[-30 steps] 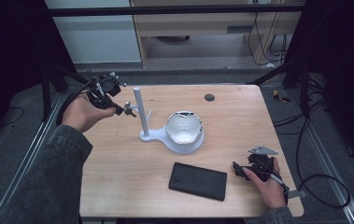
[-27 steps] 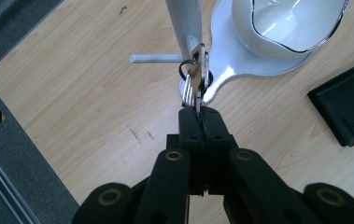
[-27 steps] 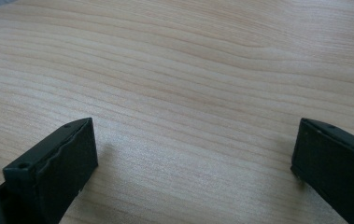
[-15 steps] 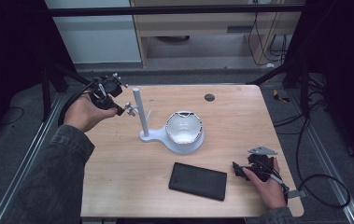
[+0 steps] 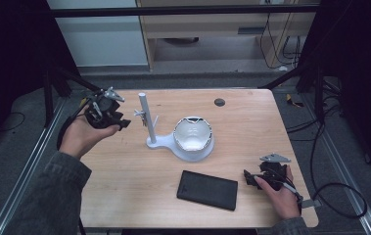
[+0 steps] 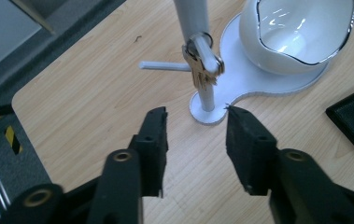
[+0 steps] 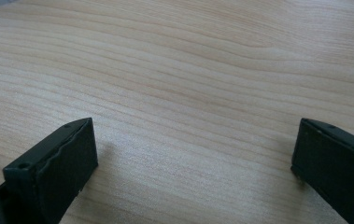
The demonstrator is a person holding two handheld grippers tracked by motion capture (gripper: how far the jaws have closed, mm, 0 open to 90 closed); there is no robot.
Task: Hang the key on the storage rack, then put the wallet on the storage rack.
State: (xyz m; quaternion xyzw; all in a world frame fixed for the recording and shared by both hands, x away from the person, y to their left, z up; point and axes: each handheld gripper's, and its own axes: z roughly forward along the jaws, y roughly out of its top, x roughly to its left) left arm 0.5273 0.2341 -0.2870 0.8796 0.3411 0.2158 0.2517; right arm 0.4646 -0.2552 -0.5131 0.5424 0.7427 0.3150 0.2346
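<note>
On the wooden table (image 5: 124, 166) a white stand (image 5: 144, 120) rises from a flat base joined to a white bowl (image 5: 193, 134). A key (image 6: 201, 70) hangs on a peg of the stand. The left gripper (image 6: 195, 123) is held above the table, near the stand, its jaws apart and empty. The right gripper (image 5: 249, 178) rests low beside a black flat case (image 5: 207, 189), jaws wide apart on bare wood. A small dark round thing (image 5: 219, 102) lies near the far edge; what it is I cannot tell.

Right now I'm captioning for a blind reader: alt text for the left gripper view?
The left tool, open, points at keys hanging on a white stand whose base carries a white bowl, on a wooden table.
</note>
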